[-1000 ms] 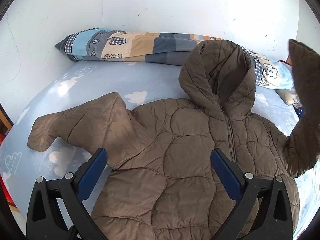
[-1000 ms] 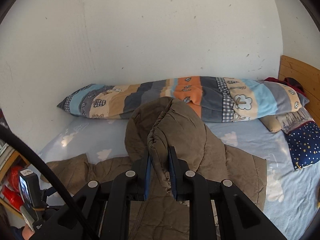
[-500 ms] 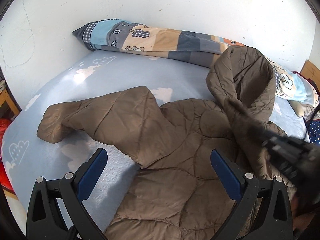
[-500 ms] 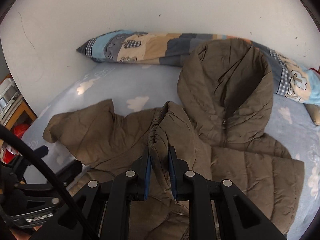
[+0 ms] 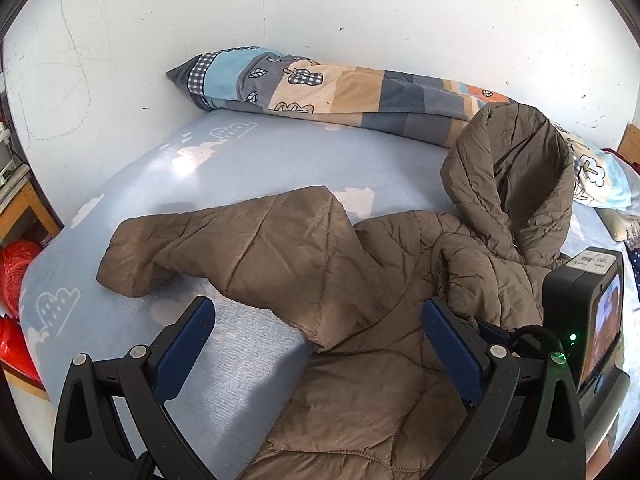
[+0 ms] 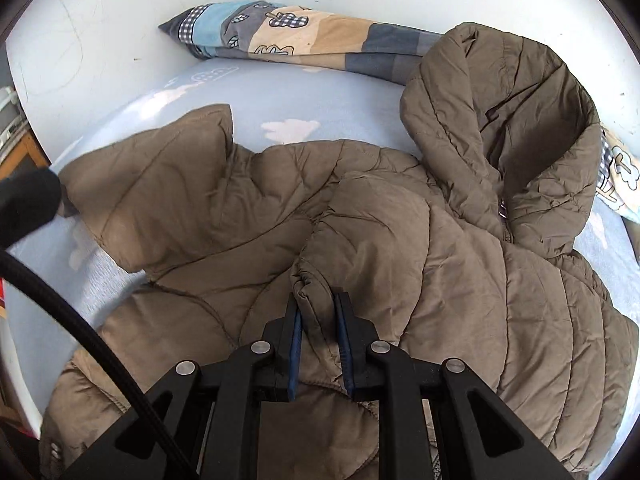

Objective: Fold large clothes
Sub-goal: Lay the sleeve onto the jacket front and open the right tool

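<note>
A brown quilted hooded jacket [image 5: 360, 280] [image 6: 440, 240] lies front up on a light blue bed. Its hood [image 5: 516, 176] [image 6: 508, 120] stands up against the rolled blanket at the back. One sleeve [image 5: 224, 248] [image 6: 160, 184] stretches flat toward the left. The other sleeve's cuff [image 6: 316, 300] is folded across the jacket's chest, and my right gripper [image 6: 318, 312] is shut on it, low over the jacket. My left gripper [image 5: 316, 328] hangs open above the jacket's lower left part and the sheet, holding nothing. The right gripper's body and camera [image 5: 580, 320] show at the right edge of the left wrist view.
A patchwork blanket [image 5: 340, 92] [image 6: 300, 32] lies rolled along the white wall. The blue sheet with white clouds [image 5: 240, 168] lies bare left of the jacket. Red objects [image 5: 16, 280] and a wooden stand [image 5: 24, 208] sit off the bed's left edge. A black cable [image 6: 60, 300] crosses the right wrist view.
My right gripper came down and to the left with the sleeve cuff, laying that sleeve across the jacket's chest. My left gripper shifted a little sideways, staying open.
</note>
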The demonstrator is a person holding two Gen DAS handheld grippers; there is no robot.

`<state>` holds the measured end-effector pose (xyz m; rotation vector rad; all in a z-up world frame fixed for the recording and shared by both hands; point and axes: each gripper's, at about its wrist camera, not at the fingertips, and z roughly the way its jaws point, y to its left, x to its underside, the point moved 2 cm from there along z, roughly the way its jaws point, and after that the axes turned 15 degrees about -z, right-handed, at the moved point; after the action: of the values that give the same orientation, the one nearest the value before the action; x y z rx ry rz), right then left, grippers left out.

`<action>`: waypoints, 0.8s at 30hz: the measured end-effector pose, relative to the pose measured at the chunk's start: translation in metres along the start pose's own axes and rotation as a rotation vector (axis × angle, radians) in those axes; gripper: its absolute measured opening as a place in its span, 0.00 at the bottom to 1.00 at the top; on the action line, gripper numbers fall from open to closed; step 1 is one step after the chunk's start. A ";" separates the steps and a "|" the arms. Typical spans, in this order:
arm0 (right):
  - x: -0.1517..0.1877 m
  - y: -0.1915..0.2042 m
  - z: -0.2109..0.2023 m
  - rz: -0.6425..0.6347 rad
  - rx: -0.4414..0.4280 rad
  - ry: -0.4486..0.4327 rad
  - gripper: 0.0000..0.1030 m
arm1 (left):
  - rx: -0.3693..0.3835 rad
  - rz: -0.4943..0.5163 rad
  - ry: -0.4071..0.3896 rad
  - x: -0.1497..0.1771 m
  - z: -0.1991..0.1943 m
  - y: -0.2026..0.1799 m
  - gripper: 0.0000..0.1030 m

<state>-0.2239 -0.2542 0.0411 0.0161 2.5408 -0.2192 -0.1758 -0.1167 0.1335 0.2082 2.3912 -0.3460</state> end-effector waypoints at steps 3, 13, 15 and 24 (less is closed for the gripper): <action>0.001 0.002 0.001 -0.012 0.008 0.004 0.17 | -0.005 -0.003 0.001 -0.001 0.000 0.002 1.00; 0.002 0.007 0.006 -0.036 0.018 0.019 0.18 | -0.015 -0.006 -0.002 -0.001 0.002 0.003 1.00; 0.002 0.008 0.007 -0.039 0.020 0.023 0.18 | -0.016 -0.005 0.001 -0.001 0.003 0.003 1.00; 0.003 0.008 0.011 -0.044 0.020 0.034 0.19 | -0.019 -0.008 -0.003 -0.001 0.003 0.002 1.00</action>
<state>-0.2197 -0.2483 0.0296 -0.0290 2.5741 -0.2643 -0.1729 -0.1155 0.1311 0.1895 2.3923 -0.3273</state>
